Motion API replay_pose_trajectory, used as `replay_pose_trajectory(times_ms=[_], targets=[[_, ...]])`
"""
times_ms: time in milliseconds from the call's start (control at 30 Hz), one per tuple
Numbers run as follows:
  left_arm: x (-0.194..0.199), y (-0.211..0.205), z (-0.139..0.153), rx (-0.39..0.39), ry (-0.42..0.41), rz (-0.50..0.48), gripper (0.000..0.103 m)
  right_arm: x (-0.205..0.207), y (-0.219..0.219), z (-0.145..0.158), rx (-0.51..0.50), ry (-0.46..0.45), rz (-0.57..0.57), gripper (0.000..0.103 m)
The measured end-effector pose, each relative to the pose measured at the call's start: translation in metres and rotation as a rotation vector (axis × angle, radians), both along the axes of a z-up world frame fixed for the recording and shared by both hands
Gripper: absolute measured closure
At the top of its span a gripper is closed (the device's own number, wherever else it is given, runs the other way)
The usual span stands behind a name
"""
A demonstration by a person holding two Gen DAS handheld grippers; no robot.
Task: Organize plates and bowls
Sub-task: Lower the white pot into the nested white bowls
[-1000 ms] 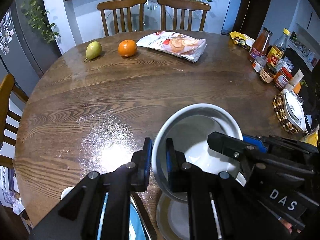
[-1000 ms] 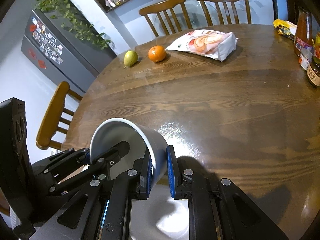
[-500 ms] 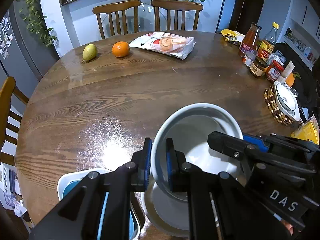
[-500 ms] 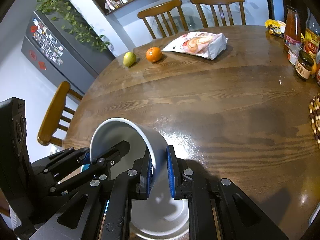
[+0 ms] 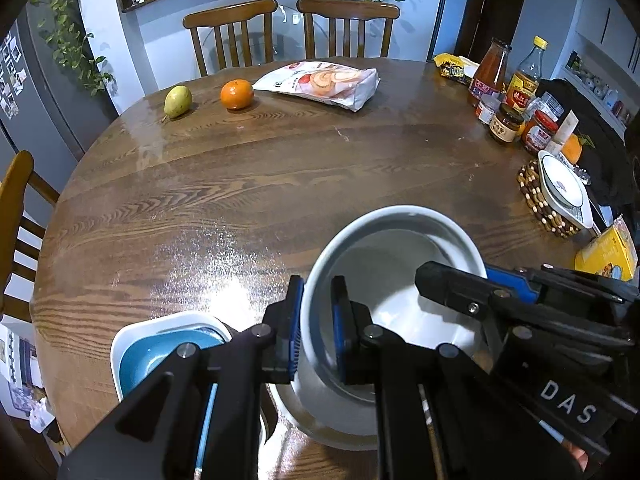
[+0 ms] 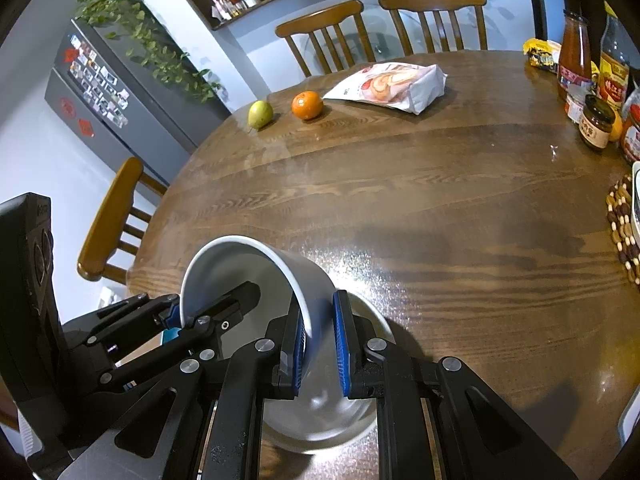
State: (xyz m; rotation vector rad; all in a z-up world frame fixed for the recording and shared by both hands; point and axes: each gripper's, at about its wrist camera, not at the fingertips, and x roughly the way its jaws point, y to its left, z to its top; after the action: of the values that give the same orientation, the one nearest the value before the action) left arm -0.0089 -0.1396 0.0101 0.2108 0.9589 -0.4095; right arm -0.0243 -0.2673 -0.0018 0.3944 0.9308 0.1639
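My left gripper [image 5: 316,330] is clenching the left wall of the white bowl [image 5: 400,264]. My right gripper [image 6: 319,346] is clenching its right wall, and the bowl is hanging tilted over a plate [image 6: 320,432] at the near table [image 5: 240,184] edge.

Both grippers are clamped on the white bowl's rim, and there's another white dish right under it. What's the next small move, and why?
Probably lower it straight down. The left gripper and right gripper each pinch opposite sides of the white bowl, held tilted above the lower white dish near the table edge. Levelling it while descending should let it nest before either gripper opens.
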Motion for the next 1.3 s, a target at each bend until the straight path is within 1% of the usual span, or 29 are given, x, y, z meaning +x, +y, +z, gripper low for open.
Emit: replay_pose_trajectory(times_ms=[400,833,1300], targets=[[-0.014,0.0,-0.008,0.0,0.025,0.009,0.092,-0.014,0.002,-0.006,0.004,0.019,0.011,0.088],[-0.025,-0.003,-0.013,0.009,0.03,0.01,0.092,-0.024,-0.001,-0.011,0.006,0.029,0.016,0.088],[-0.029,-0.003,-0.026,0.021,0.077,0.013,0.092,-0.026,-0.002,-0.024,0.007,0.076,0.029,0.088]])
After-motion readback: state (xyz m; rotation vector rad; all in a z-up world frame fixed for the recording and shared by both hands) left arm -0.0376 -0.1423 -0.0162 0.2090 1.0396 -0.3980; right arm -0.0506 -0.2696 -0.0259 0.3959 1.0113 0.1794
